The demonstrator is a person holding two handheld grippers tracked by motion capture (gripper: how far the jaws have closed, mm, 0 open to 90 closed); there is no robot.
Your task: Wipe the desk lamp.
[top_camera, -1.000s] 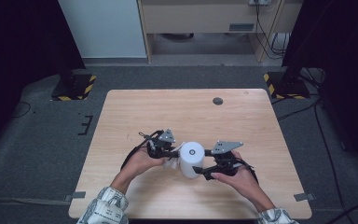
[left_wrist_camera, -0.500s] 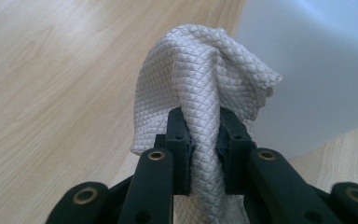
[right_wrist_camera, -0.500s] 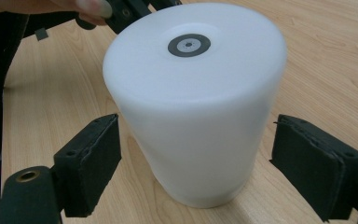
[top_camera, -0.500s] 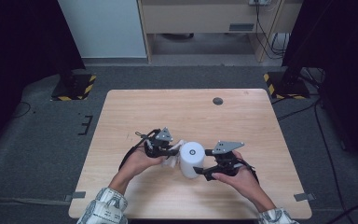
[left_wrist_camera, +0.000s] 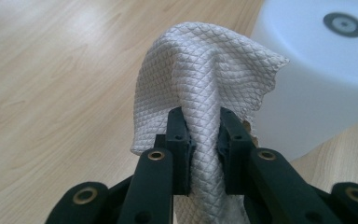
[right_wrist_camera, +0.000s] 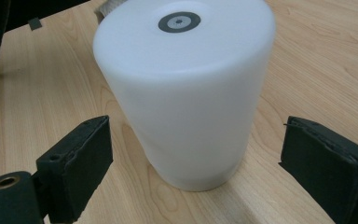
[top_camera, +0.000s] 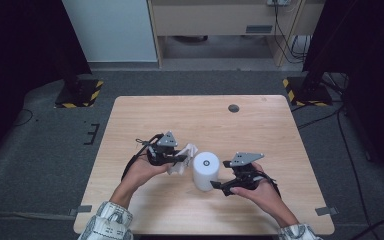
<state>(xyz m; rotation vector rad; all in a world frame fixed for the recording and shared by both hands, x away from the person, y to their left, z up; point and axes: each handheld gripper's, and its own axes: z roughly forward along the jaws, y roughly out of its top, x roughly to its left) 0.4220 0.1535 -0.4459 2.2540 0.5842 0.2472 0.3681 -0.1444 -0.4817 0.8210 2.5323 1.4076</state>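
A white cylinder (top_camera: 205,171) stands upright on the wooden table (top_camera: 260,125), its flat top bearing a small dark ring mark at the centre. In the right gripper view the cylinder (right_wrist_camera: 186,88) sits directly ahead of the right gripper (right_wrist_camera: 205,172), between its two jaws, which are spread wide; a clear gap shows on either side, and neither pad touches the white wall. In the high view the right gripper (top_camera: 219,185) lies just beside the cylinder's near right side, held in the person's right hand (top_camera: 260,192). In the left gripper view a white quilted cloth (left_wrist_camera: 205,93) rises bunched from between the jaws of the left gripper (left_wrist_camera: 204,140), which are pressed together on its fold; the cylinder (left_wrist_camera: 326,79) stands just beyond and to the right of that cloth, and whether cloth and cylinder touch cannot be told. In the high view the left gripper (top_camera: 177,159) and the cloth (top_camera: 185,160) sit close against the cylinder's left side, with the left hand (top_camera: 142,172) behind them. A small dark round disc (top_camera: 234,108) lies well apart, far ahead of both grippers near the table's far edge.
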